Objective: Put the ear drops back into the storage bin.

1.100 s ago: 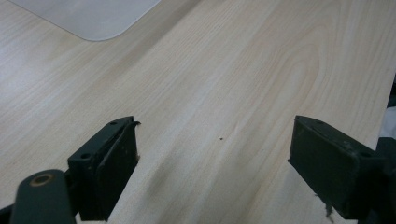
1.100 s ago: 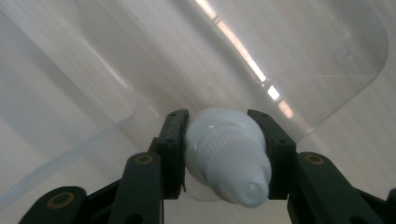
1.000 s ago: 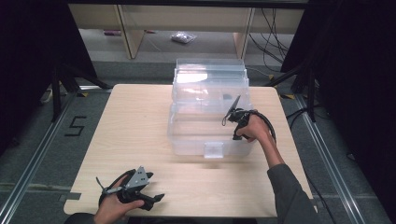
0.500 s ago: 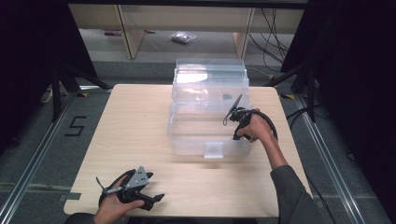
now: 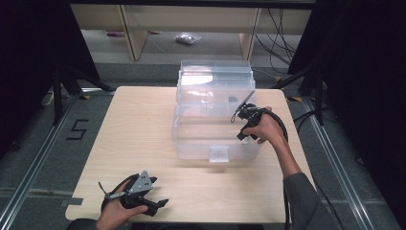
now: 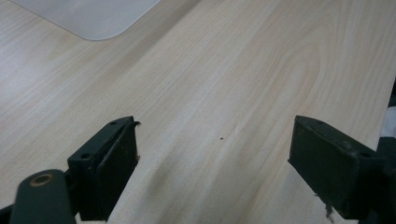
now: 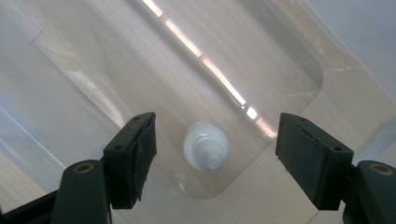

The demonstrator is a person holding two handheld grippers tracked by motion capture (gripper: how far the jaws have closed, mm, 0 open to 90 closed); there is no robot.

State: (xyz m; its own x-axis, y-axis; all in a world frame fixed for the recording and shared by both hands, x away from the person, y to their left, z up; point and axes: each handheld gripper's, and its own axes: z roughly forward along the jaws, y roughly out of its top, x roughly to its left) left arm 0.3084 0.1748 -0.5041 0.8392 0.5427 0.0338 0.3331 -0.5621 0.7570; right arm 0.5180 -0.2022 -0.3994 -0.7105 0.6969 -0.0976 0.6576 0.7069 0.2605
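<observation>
A small white bottle stands upright on the floor of the clear plastic bin, close to one rounded corner, its cap end facing up toward the right gripper. In the right gripper view it sits straight below the gap between the two black jaws, and nothing touches it. Those jaws have just been opening and now stand well apart with only air between them — the bottle looks already set down and let go.

By its look the bottle is light, stiff plastic with a smooth, rounded body, so it would likely tip or skid on the slick bin floor if nudged from one side. The surest hold would be across the narrower neck or cap from above, pads square on opposite sides, pressed gently; the shoulder below curves away and may slip out of a loose pinch.

In the high view the bin occupies the far middle of the wooden table, its lid tilted up at the far side and a latch on the near wall. The right gripper hangs over the bin's right part. The left gripper rests low at the near left edge of the table, well apart from the bin — its jaws are also spread wide over bare wood, holding nothing
</observation>
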